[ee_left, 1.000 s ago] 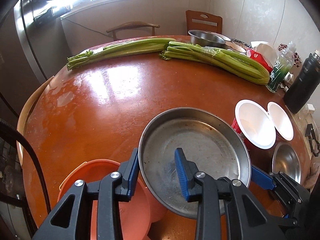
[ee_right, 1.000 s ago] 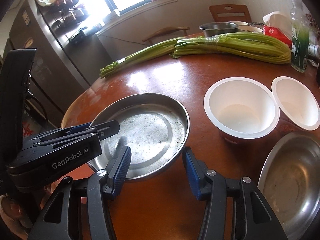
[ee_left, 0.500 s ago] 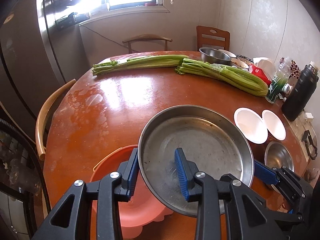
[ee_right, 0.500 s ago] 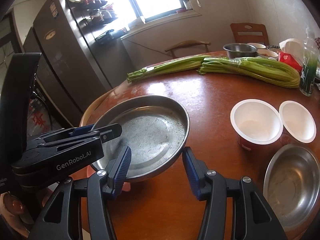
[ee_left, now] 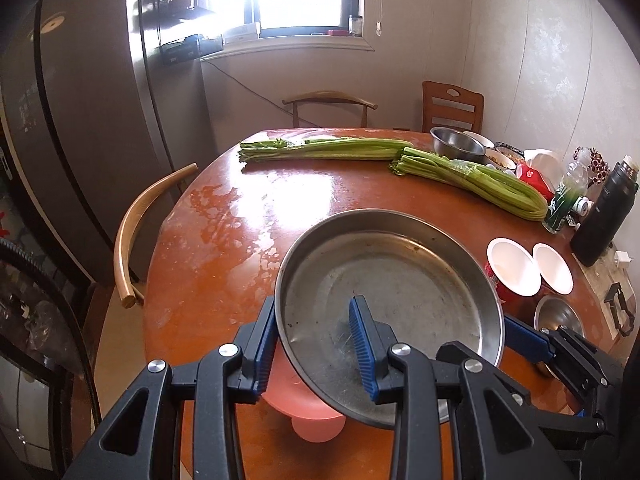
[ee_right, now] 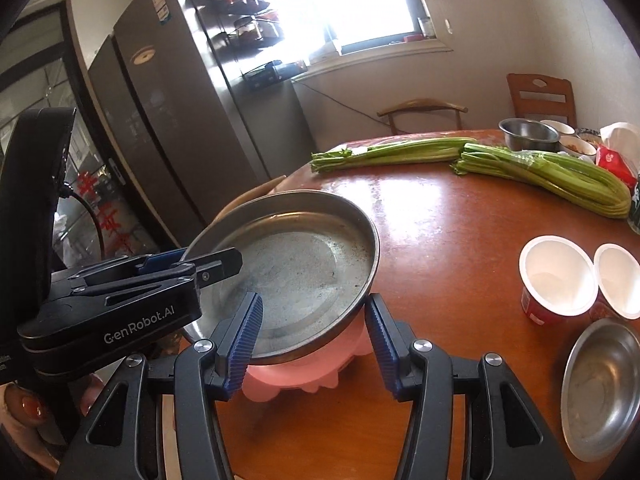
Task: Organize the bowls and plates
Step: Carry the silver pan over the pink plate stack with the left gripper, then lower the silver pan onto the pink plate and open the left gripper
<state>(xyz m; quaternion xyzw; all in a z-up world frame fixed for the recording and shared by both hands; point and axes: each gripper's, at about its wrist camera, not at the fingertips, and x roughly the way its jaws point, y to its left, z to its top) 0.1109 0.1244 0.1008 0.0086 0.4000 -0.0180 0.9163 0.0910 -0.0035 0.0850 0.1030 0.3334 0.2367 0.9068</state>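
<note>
Left wrist view
- Left gripper: clamped on the near rim of the round stainless-steel plate, one blue pad inside, one outside.
- Steel plate: lifted clear of the round brown wooden table, tilted, nothing in it.
- Salmon-pink plastic basin: under the plate, mostly hidden; contents cannot be told.
- Two white paper cups: side by side at the table's right edge, nothing visible in them.
- Small steel bowl: just beside the cups.

Right wrist view
- Right gripper: jaws spread part-way, straddling the plate's rim; whether the pads touch cannot be told.
- Left gripper body: grips the plate from the left.
- Pink basin: below the plate.
- Shallow steel dish: on the table at right, holding nothing.
- Celery bunches: at the far side.
</note>
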